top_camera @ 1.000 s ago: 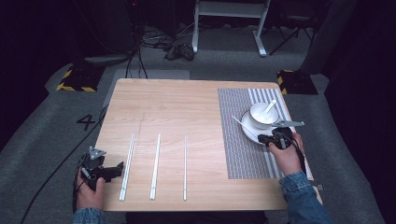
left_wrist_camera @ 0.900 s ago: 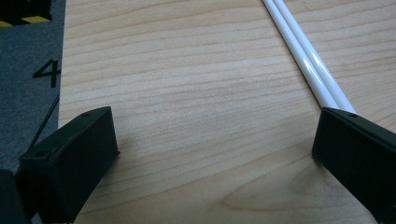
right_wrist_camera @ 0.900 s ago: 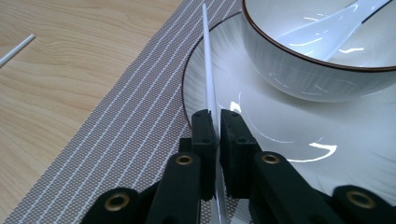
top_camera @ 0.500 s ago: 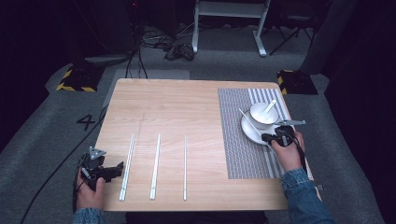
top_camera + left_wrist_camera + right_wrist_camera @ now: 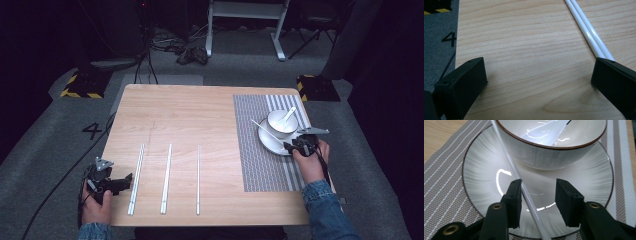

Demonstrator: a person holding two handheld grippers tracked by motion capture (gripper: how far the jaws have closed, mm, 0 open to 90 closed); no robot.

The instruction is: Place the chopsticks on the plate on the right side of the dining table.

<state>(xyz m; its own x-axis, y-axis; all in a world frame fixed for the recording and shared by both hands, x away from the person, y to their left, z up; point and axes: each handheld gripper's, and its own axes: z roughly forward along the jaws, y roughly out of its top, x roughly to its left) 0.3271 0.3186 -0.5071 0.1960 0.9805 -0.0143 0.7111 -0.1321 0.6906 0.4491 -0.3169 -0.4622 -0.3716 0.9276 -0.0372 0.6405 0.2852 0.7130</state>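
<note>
Chopstick released onto the plate

Your right gripper (image 5: pixel 537 203) has just been opening its jaws; the white chopstick (image 5: pixel 524 187) lies between them unpinched, resting on the plate (image 5: pixel 481 182) against the bowl (image 5: pixel 549 152), at the right of the high view; your left gripper (image 5: pixel 536 82) waits spread beside the chopstick pair (image 5: pixel 589 32).

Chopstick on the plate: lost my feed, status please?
Right gripper jaws just opened, chopstick between them, lying on plate against bowl. Left gripper open beside chopstick pair. Nothing in the way.
</note>
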